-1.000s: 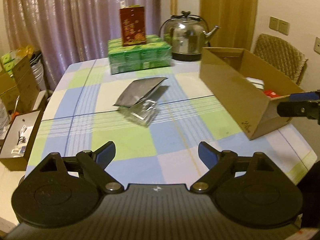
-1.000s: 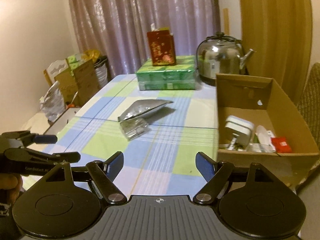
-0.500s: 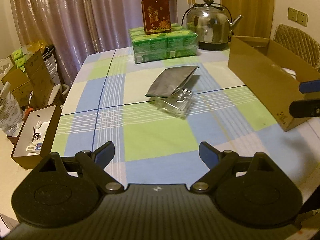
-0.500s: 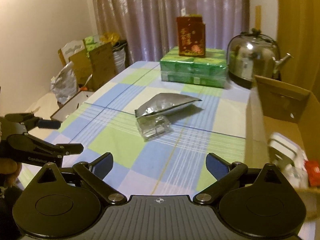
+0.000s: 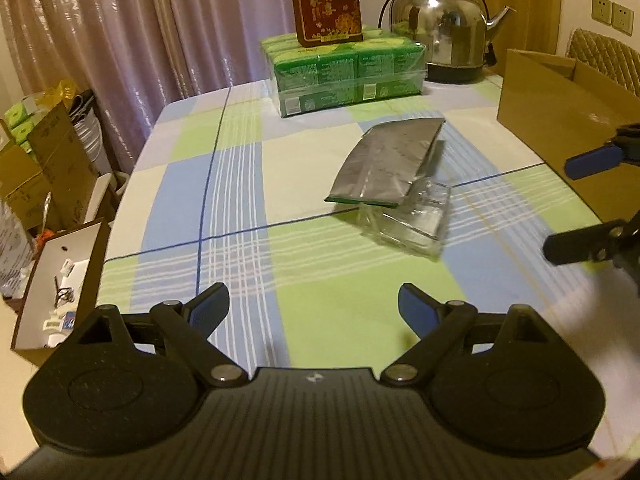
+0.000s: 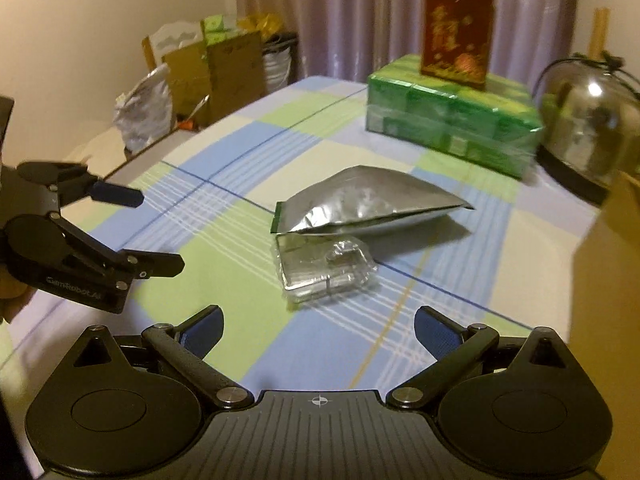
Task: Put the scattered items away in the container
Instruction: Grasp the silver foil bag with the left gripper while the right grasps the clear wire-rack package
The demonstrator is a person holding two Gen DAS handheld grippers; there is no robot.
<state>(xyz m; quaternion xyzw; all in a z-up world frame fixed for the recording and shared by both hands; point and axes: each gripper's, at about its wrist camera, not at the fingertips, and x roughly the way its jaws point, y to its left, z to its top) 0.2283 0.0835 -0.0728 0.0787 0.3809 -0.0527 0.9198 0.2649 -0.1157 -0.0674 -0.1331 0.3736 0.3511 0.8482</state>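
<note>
A silver foil pouch [image 5: 390,166] lies mid-table, partly over a clear plastic packet [image 5: 412,220]. Both show in the right wrist view, pouch [image 6: 360,204] and packet [image 6: 324,266]. The brown cardboard box [image 5: 560,120] stands at the table's right edge; only its corner [image 6: 608,264] shows in the right wrist view. My left gripper [image 5: 314,308] is open and empty above the near table, left of the items; it also shows in the right wrist view [image 6: 160,232]. My right gripper [image 6: 318,326] is open and empty, just short of the packet; it also shows at right in the left wrist view [image 5: 572,208].
A green shrink-wrapped pack [image 5: 344,72] with a red box [image 5: 326,0] on top and a steel kettle [image 5: 444,28] stand at the far end. Cardboard boxes and bags [image 5: 44,168] crowd the floor left of the checked tablecloth [image 5: 224,184]. A chair [image 5: 604,56] stands behind the box.
Both grippers have moved forward and turned left toward the pouch and packet. The cardboard box has slid toward the right edge of both views. Both stay open.
</note>
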